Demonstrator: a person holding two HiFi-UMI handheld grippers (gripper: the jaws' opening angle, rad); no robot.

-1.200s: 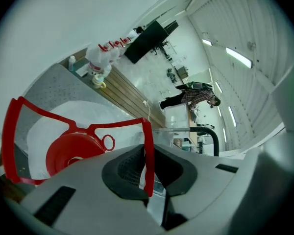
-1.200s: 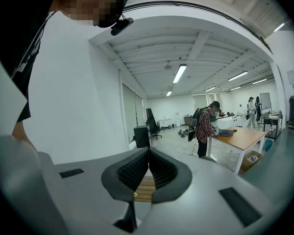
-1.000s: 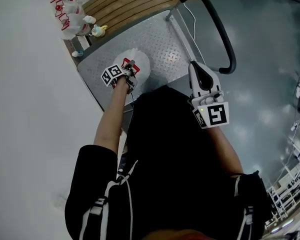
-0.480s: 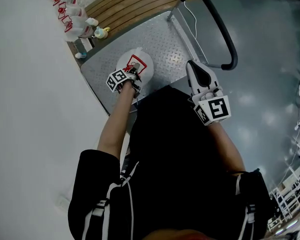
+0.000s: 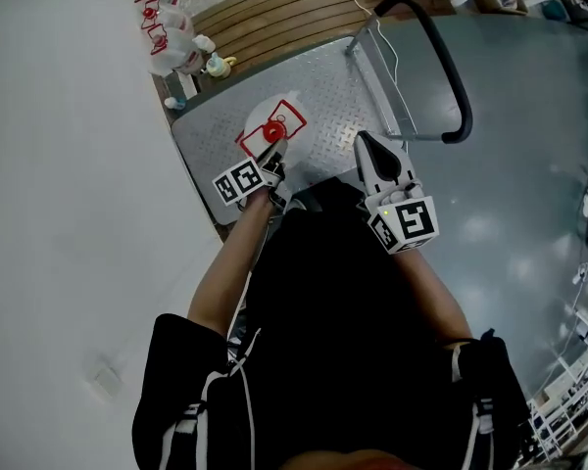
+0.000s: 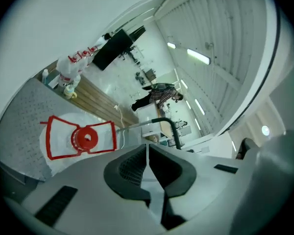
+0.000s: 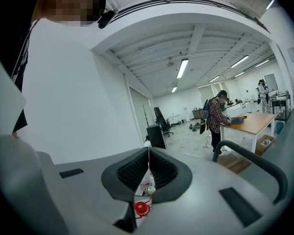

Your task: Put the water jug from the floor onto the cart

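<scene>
The left gripper (image 5: 272, 157) has its jaws closing, nearly together, with nothing between them. The water jug (image 5: 262, 116) stands upright just beyond its tips, red cap (image 5: 271, 131) up, on the cart platform (image 5: 323, 91). The right gripper (image 5: 365, 145) has its jaws clenched and empty, right of the jug over the platform's near edge. Both forearms reach forward.
</scene>
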